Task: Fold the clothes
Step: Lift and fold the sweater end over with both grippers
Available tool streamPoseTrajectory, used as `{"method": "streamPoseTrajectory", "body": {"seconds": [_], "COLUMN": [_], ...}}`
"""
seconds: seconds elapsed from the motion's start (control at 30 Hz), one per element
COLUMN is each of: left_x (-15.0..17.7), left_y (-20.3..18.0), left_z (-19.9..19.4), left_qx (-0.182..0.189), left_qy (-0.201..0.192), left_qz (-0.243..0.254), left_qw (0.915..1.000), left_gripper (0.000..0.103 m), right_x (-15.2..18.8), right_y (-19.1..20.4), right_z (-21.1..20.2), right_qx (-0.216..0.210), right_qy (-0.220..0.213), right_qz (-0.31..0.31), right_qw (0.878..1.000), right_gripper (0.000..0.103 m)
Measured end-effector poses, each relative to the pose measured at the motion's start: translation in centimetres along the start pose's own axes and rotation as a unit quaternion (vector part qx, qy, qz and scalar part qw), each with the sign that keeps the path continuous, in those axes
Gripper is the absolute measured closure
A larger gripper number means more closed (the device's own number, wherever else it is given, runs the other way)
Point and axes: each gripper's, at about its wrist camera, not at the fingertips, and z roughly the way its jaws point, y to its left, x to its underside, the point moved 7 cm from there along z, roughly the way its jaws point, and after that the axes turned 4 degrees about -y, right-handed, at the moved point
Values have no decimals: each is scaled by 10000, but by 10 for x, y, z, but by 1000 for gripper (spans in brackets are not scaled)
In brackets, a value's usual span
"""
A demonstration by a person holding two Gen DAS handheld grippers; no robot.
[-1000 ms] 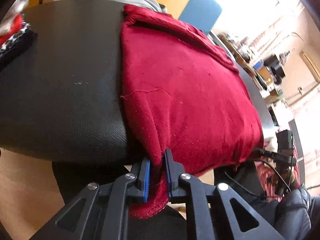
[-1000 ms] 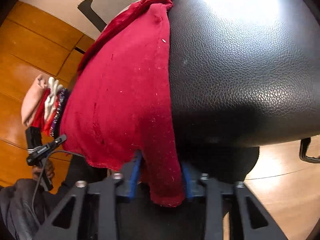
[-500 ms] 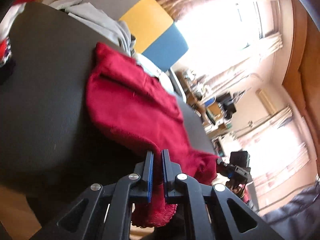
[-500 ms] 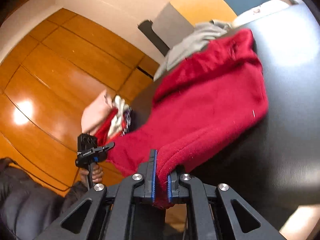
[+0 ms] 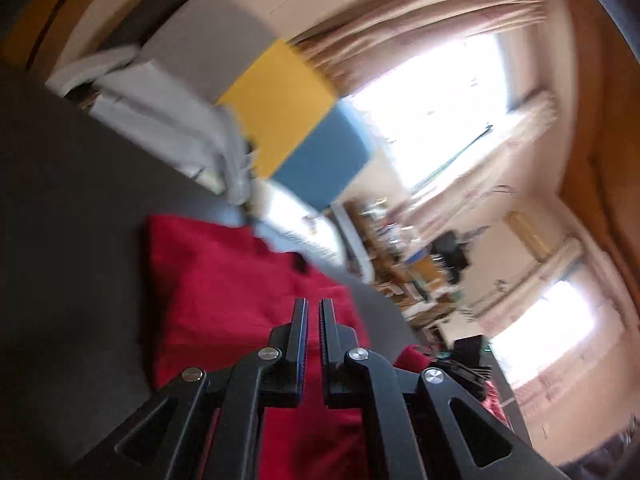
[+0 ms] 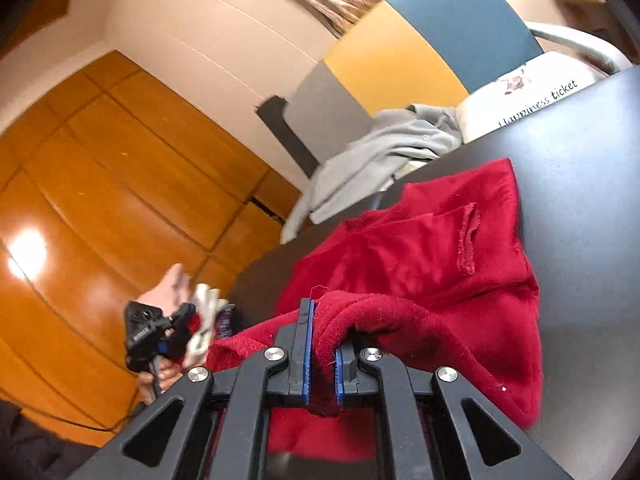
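Note:
A red fleece garment (image 6: 424, 264) lies on the black leather table (image 6: 592, 184). It also shows in the left wrist view (image 5: 232, 280). My right gripper (image 6: 320, 344) is shut on a bunched corner of the red garment and holds it above the table, over the rest of the cloth. My left gripper (image 5: 313, 312) is nearly shut above the garment, with red cloth showing in the narrow gap between its fingers. The left gripper also shows at the left of the right wrist view (image 6: 156, 332).
A grey garment (image 6: 384, 148) hangs over the table's far edge, also seen in the left wrist view (image 5: 168, 120). A pile of clothes (image 6: 204, 312) sits at the left. A chair back in grey, yellow and blue (image 6: 404, 56) stands behind. A white cushion (image 6: 532, 100) lies at the far right.
Both grippers have lifted the garment's near edge from below the table edge up and forward over the table. The near half of the red garment now folds towards its far half.

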Motion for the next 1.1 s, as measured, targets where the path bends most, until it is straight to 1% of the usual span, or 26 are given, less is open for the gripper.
{"method": "streamPoseTrajectory", "body": {"seconds": [0.03, 0.1, 0.17, 0.23, 0.27, 0.3, 0.33, 0.37, 0.43, 0.5, 0.53, 0.57, 0.63, 0.7, 0.77, 0.83, 0.87, 0.9, 1.0, 1.03, 1.1], "left_x": [4, 21, 52, 82, 98, 115, 130, 144, 167, 185, 194, 203, 211, 222, 232, 232, 232, 232, 234, 235, 234], "left_y": [9, 19, 22, 25, 26, 26, 27, 26, 23, 19, 17, 16, 16, 19, 25, 29, 29, 27, 21, 16, 9], "left_z": [6, 7, -5, -23, -33, -44, -55, -64, -80, -93, -98, -101, -95, -90, -82, -74, -71, -68, -53, -47, -41], "left_qx": [-162, -538, -583, -705, -727, -741, -741, -689, -531, -339, -189, -45, 130, 241, 360, 471, 562, 672, 686, 732, 683], "left_qy": [149, 439, 776, 974, 1069, 1163, 1221, 1271, 1342, 1354, 1364, 1382, 1387, 1451, 1447, 1305, 1253, 1228, 1318, 1412, 1428], "left_qz": [-60, 119, 197, 166, 100, 9, -97, -208, -432, -668, -852, -1050, -1319, -1528, -1775, -2024, -2120, -2154, -2095, -2026, -1788], "left_qw": [9997, 9975, 9951, 9926, 9916, 9904, 9897, 9893, 9886, 9880, 9868, 9848, 9814, 9773, 9727, 9694, 9676, 9664, 9665, 9663, 9711], "left_gripper": [101, 101, 99, 98, 96, 93, 93, 92, 88, 83, 81, 76, 68, 58, 54, 50, 47, 44, 44, 45, 61], "right_x": [-2, 2, 16, 32, 39, 47, 50, 53, 57, 61, 64, 65, 67, 69, 71, 73, 74, 74, 77, 78, 78], "right_y": [-7, -22, -40, -61, -71, -80, -81, -80, -76, -73, -72, -71, -70, -68, -67, -66, -65, -64, -62, -62, -61], "right_z": [9, 20, 23, 25, 25, 25, 23, 19, 22, 24, 24, 24, 23, 21, 20, 19, 18, 17, 15, 15, 15], "right_qx": [104, 292, 459, 600, 635, 670, 684, 692, 803, 826, 833, 840, 854, 867, 881, 894, 901, 908, 928, 929, 946], "right_qy": [73, 231, 402, 461, 459, 456, 414, 362, 437, 499, 526, 533, 537, 541, 545, 549, 551, 553, 558, 560, 567], "right_qz": [4, 63, 209, 478, 642, 806, 833, 824, 740, 676, 649, 631, 599, 568, 537, 506, 490, 475, 428, 428, 425], "right_qw": [9999, 9993, 9979, 9960, 9949, 9934, 9933, 9935, 9931, 9930, 9930, 9930, 9931, 9931, 9932, 9932, 9932, 9932, 9932, 9932, 9930], "right_gripper": [94, 94, 94, 94, 94, 98, 97, 97, 97, 97, 97, 97, 97, 97, 97, 97, 97, 97, 97, 97, 97]}}
